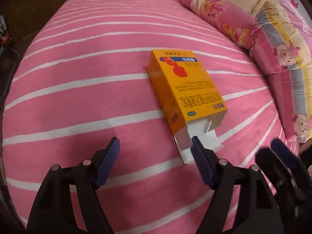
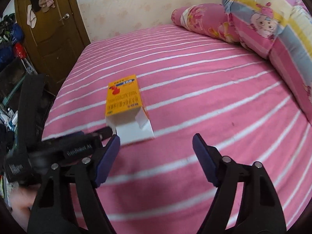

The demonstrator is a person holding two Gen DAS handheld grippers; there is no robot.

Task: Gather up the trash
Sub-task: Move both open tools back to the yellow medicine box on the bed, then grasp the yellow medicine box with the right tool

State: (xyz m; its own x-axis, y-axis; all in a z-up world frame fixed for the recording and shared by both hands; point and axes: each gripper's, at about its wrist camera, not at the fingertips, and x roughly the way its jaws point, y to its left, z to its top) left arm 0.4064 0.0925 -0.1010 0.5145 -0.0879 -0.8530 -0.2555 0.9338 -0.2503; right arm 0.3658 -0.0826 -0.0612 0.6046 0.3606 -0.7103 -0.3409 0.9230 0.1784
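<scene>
An orange medicine box (image 1: 183, 85) with its white end flaps open lies flat on the pink striped bed (image 1: 78, 78). My left gripper (image 1: 155, 142) is open, just short of the box's open end, its right finger beside the white flap. The box also shows in the right wrist view (image 2: 123, 99). My right gripper (image 2: 156, 140) is open and empty, to the right of the box's open end. The left gripper's body (image 2: 58, 150) shows at the left of the right wrist view, its tip at the box's flap.
Pink floral and cartoon-print pillows (image 1: 273, 44) are stacked along the bed's right side (image 2: 273, 29). A brown door (image 2: 48, 29) with clothes hung on it and cluttered items (image 2: 9, 44) stand left of the bed. A cream wall (image 2: 136, 3) runs behind.
</scene>
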